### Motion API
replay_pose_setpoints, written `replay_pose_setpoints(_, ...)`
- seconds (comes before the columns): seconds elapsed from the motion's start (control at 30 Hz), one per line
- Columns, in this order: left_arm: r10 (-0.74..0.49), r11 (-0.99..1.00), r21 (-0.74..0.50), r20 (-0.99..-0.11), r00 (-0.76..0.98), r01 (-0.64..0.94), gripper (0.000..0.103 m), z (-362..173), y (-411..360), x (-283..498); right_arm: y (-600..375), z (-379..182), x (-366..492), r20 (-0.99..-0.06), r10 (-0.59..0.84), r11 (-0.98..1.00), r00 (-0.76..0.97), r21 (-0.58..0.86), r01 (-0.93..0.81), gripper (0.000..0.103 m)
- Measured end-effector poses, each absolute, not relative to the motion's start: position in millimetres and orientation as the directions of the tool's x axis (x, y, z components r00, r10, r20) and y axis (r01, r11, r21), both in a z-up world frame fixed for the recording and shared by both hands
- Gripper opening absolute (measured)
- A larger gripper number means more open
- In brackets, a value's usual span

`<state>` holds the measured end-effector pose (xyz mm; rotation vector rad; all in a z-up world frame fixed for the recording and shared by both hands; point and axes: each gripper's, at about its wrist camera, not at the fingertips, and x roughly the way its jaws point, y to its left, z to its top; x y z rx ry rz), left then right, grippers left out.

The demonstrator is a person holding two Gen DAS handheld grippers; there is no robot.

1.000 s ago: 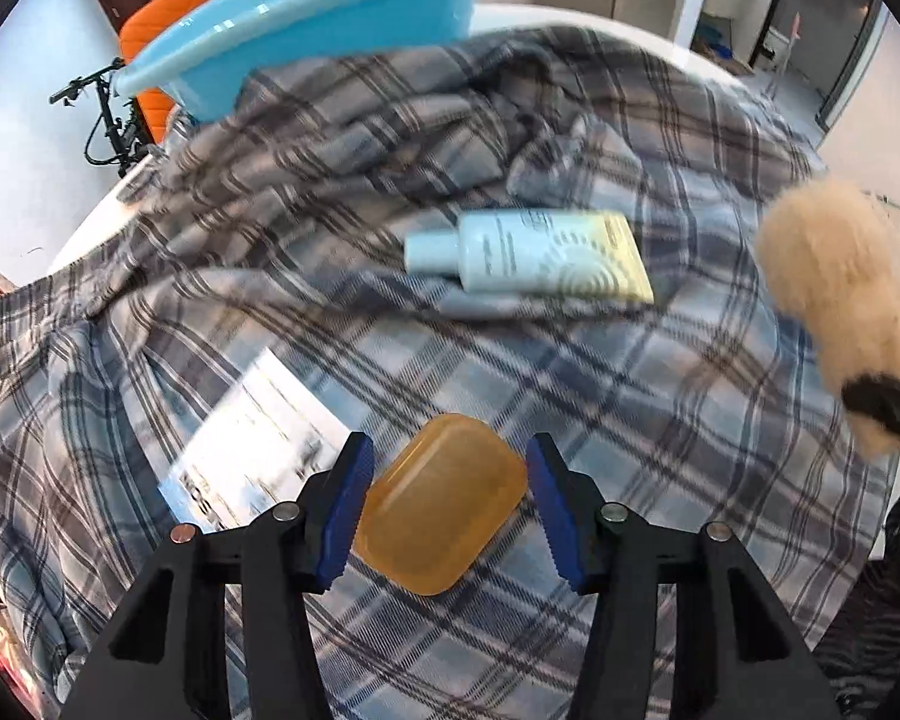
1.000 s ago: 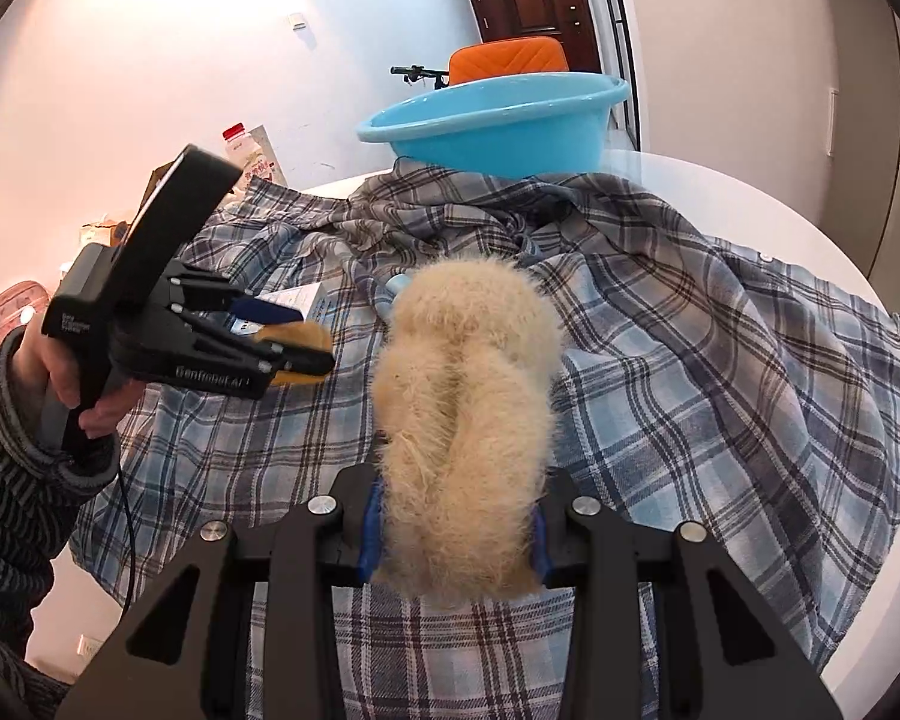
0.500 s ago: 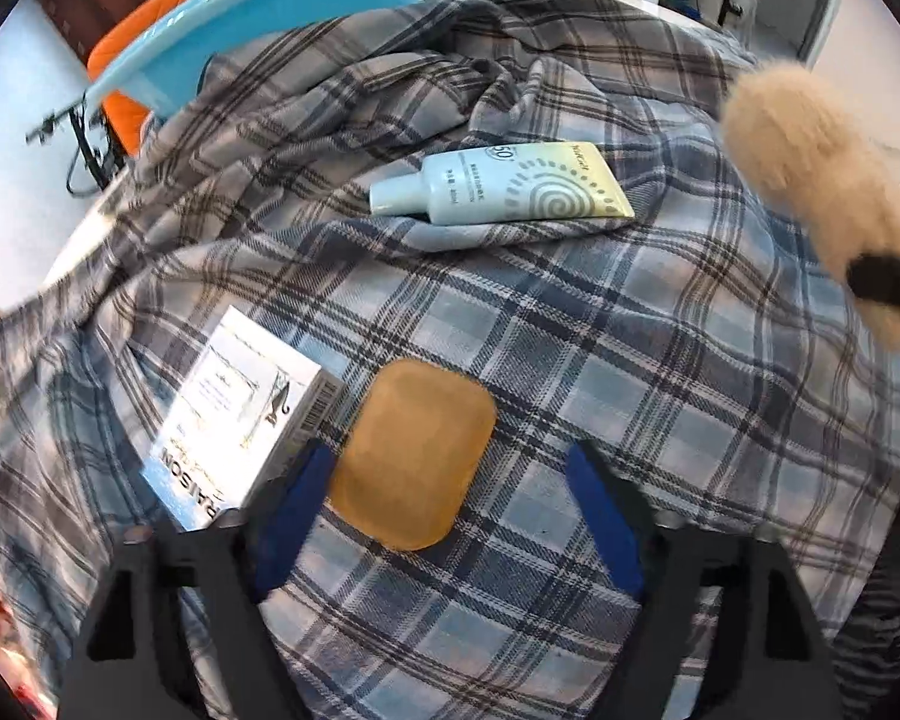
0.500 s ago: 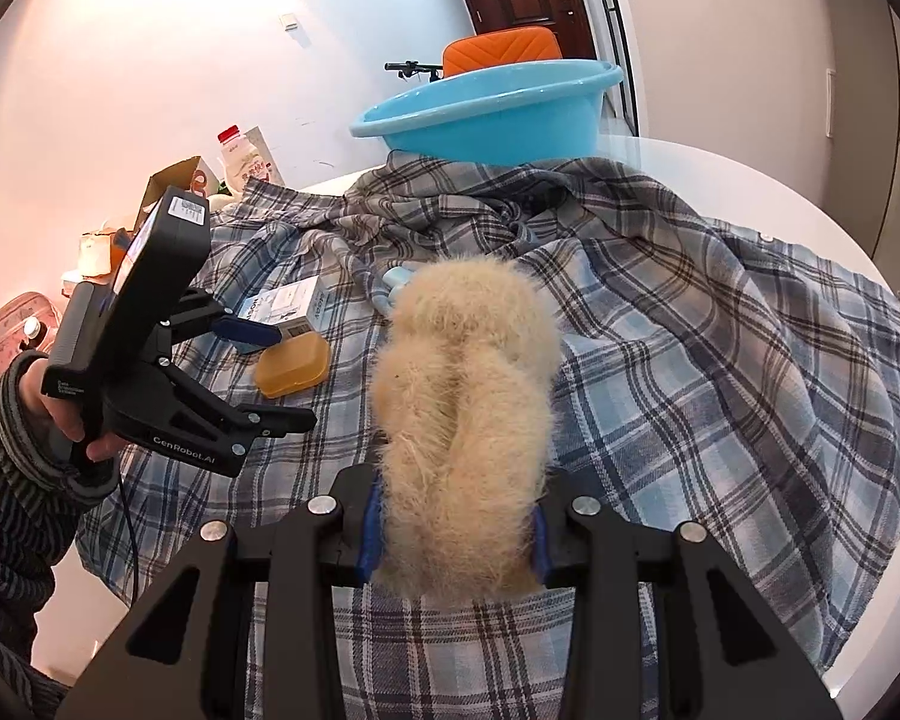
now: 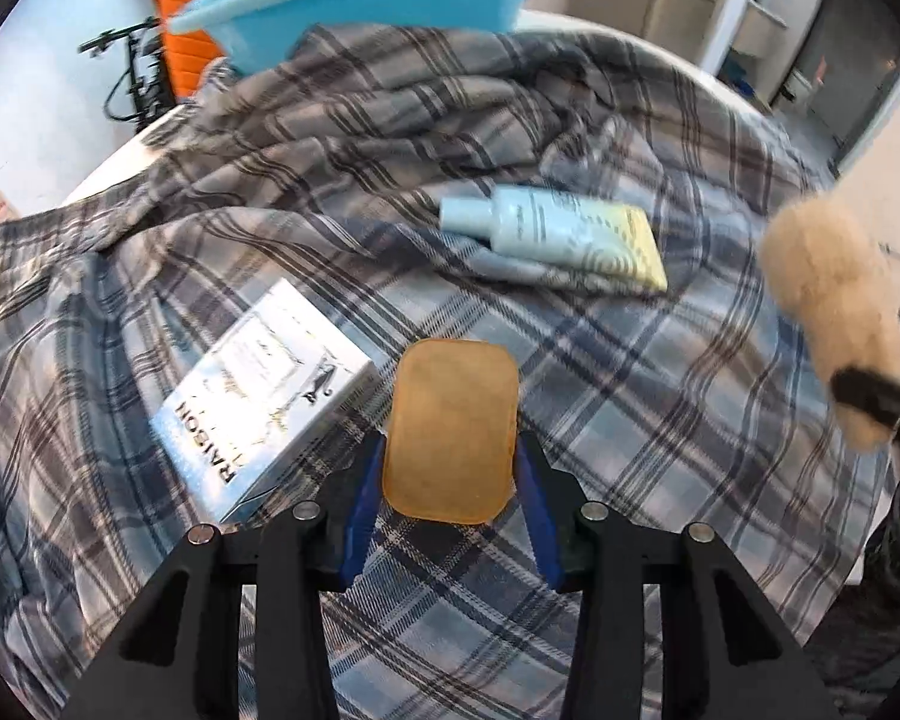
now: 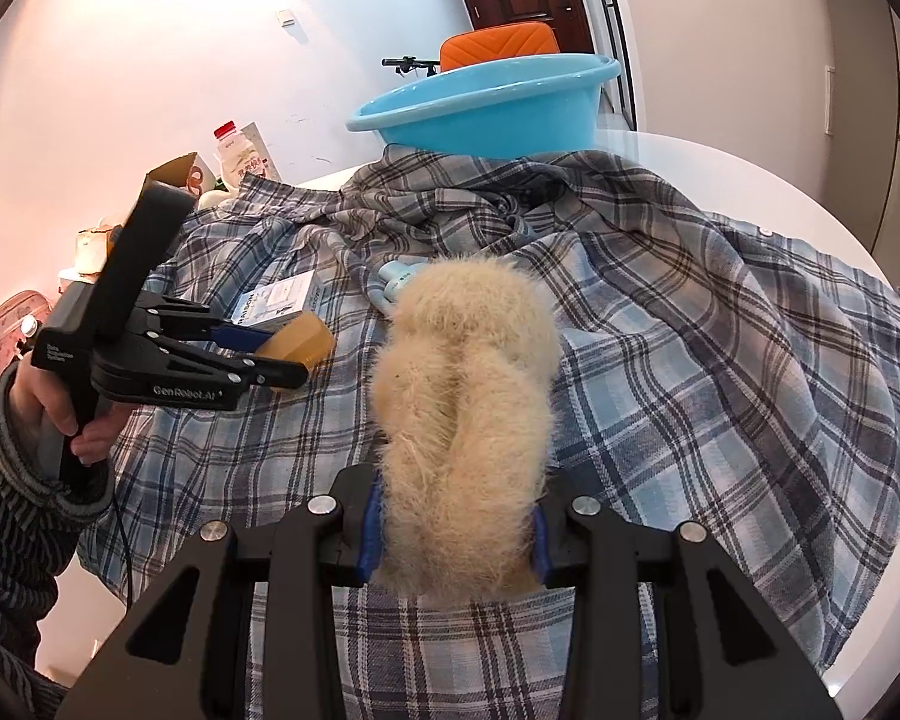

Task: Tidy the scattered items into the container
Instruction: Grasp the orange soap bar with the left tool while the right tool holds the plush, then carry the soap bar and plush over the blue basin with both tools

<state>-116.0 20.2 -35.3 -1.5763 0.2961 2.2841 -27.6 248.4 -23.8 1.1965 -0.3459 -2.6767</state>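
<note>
My left gripper (image 5: 450,474) is shut on an amber soap bar (image 5: 453,426) and holds it just above the plaid cloth (image 5: 660,420); it also shows in the right wrist view (image 6: 297,339). My right gripper (image 6: 456,531) is shut on a fluffy beige plush item (image 6: 468,396), held above the cloth; it also shows at the right of the left wrist view (image 5: 828,306). A blue basin (image 6: 492,105) stands at the table's far end. A pale blue and yellow tube (image 5: 558,234) and a white box (image 5: 258,402) lie on the cloth.
The plaid cloth covers a round white table (image 6: 750,180). An orange chair (image 6: 498,42) stands behind the basin. Bottles and cartons (image 6: 234,156) stand at the far left. The cloth is bunched in folds (image 6: 450,204) near the basin.
My left gripper went from open around the soap bar to shut on it, and the soap is lifted off the cloth. My right gripper keeps holding the plush item, barely moved.
</note>
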Motion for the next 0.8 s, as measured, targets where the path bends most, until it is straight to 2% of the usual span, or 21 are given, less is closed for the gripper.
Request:
replay_pose_setpoints(0.27,0.083,-0.959,0.043,-0.903,-0.421,-0.281,0.045,-24,19,-114,245,-19,-26,-0.708,-0.242,-0.964,-0.663,0.254,0.08,0.036)
replay_pose_setpoints(0.47,0.146,-0.953,-0.025,-0.911,-0.386,-0.301,0.045,-34,37,-101,245,-23,-29,-0.73,-0.195,-0.974,-0.655,0.22,0.044,0.036)
replay_pose_setpoints(0.8,0.149,-0.963,-0.026,-0.882,-0.446,-0.27,0.045,-20,61,-98,246,-8,-45,-0.727,-0.123,-0.99,-0.676,0.133,0.038,0.036)
